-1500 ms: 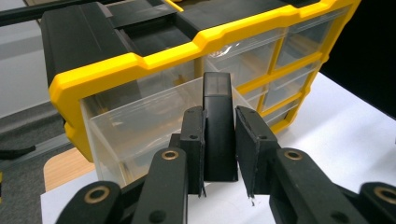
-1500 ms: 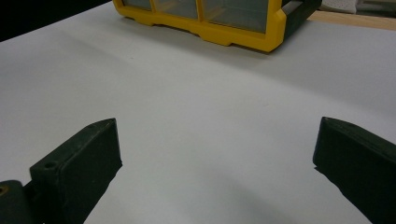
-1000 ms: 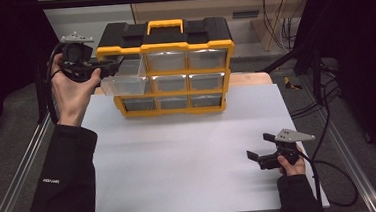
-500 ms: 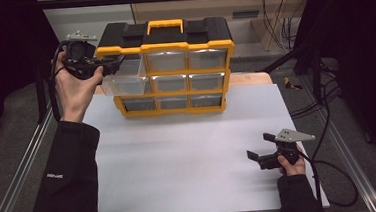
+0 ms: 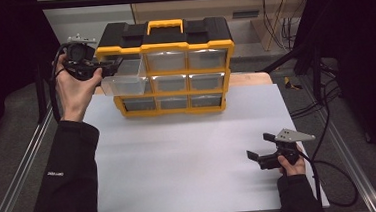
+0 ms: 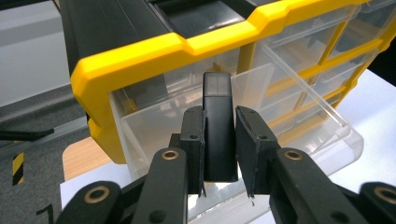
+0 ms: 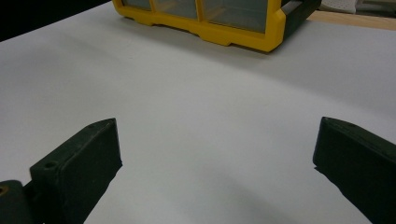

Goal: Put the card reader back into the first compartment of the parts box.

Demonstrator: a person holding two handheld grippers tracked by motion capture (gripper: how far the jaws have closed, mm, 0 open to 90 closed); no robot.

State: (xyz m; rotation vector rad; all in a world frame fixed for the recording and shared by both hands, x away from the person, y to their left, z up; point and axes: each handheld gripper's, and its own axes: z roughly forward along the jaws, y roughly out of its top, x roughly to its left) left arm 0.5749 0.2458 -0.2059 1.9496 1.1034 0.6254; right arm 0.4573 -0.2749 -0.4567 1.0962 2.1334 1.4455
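Holding: left gripper (image 6: 219,140) pinched a black block (image 6: 218,126) above the pulled-out clear drawer (image 6: 261,121).
Drawer: top-left slot of yellow organizer (image 5: 166,70), open.
Progress: block judged not yet dropped; release and closing remained.
Right gripper (image 5: 260,147): jaws spread, idle over white table (image 5: 179,156).

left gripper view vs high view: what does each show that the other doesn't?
Left gripper view alone: a black block clamped between the left gripper pads, held over the pulled-out clear drawer.

High view alone: the right gripper, jaws open, low over the white table, plus both sleeves and the organizer's yellow handle.

Both: the yellow and black drawer organizer with its top-left drawer pulled out, and the left gripper at that drawer.
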